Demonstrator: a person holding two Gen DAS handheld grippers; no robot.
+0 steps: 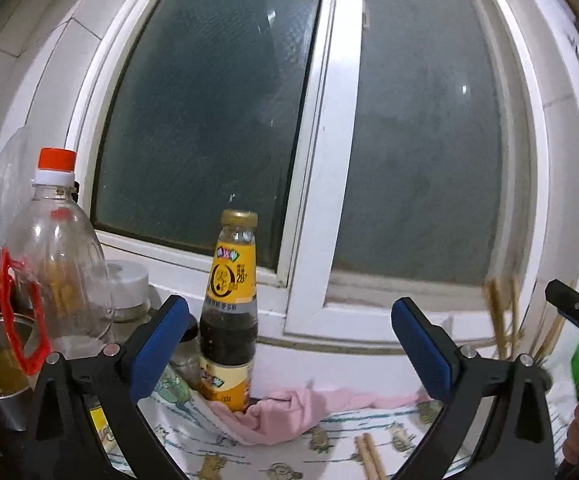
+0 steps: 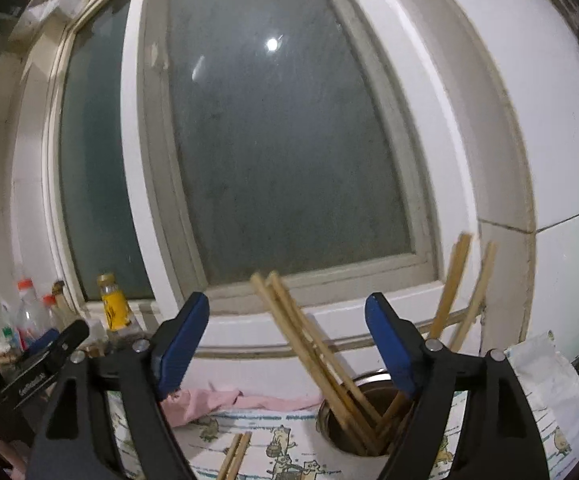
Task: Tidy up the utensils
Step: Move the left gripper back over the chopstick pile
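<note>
The holder [image 2: 331,414] stands on the patterned cloth [image 2: 289,446] before the window [image 2: 281,140], with chopsticks [image 2: 309,344] leaning in it. Left of the holder lie a crumpled rag [image 2: 217,398] and two loose chopsticks [image 2: 236,456]; farther left stands a sauce bottle [image 1: 228,320].

My two views are dim and grainy. The window [image 2: 281,152] is dark, with one small white glare spot. Fisheye bends its frame and blackens the corners. The chopsticks [image 2: 309,344] look blurred.
</note>
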